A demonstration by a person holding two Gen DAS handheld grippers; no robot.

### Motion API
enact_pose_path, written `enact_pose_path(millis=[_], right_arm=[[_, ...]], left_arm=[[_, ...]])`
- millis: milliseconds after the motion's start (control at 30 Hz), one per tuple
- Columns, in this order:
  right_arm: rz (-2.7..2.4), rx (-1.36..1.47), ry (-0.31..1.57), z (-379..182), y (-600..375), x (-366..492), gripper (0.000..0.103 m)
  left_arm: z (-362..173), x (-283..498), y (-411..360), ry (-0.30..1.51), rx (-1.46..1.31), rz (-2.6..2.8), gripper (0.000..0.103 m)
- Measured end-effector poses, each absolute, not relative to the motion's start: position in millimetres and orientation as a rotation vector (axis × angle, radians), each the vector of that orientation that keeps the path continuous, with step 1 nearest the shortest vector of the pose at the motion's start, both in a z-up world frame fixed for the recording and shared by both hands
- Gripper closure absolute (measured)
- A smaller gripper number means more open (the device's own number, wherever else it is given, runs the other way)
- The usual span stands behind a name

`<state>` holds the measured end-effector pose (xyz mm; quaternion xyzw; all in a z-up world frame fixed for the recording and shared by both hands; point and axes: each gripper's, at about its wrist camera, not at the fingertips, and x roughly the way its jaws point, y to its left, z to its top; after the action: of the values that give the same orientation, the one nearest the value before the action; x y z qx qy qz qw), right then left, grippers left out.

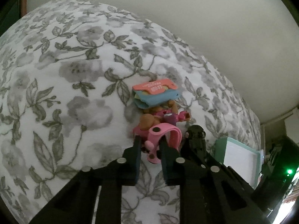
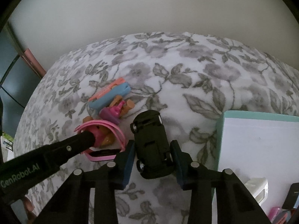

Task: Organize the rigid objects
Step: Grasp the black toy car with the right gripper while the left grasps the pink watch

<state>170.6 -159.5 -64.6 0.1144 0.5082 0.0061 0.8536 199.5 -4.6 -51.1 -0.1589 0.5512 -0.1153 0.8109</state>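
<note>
Two grippers are seen over a bed cover [image 1: 74, 74] with grey flowers. A pink toy watch [image 1: 158, 140] is held between the fingers of the left gripper [image 1: 150, 149], which are closed narrow on its body. The watch strap is looped up above the fingers. A black toy car [image 2: 151, 145] is held between the fingers of the right gripper [image 2: 152, 158], which are pressed on its two sides. The car is tipped up, with its wheels and underside shown to the right wrist camera.

More toys are left in a small pile on the cover, just past the watch: a pink, blue and yellow packet [image 1: 155, 91] and some brown and pink toy figures [image 1: 160, 115] that are touching each other. A box with a mint green rim [image 2: 261, 116] is seen to the right, near the car. A few small things are already lying in its near corner.

It looks like the picking-up step is in hand, with one toy in each gripper. Next, the car should probably be carried over the box rim and let go inside, and then the watch should be brought across too. Care is needed so the loose strap is not caught on the rim.
</note>
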Motion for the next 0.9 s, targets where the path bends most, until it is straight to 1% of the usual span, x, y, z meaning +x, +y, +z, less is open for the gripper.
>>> enact_pose_path(millis=[333, 900], right_arm=[[0.032, 0.277, 1.080, -58, -161, 160, 0.066], [-0.028, 0.368, 1.016, -1, -196, 120, 0.067]], left_arm=[[-39, 194, 1, 1.163, -0.348, -0.242, 0.088], [37, 166, -11, 1.013, -0.298, -0.276, 0.088]])
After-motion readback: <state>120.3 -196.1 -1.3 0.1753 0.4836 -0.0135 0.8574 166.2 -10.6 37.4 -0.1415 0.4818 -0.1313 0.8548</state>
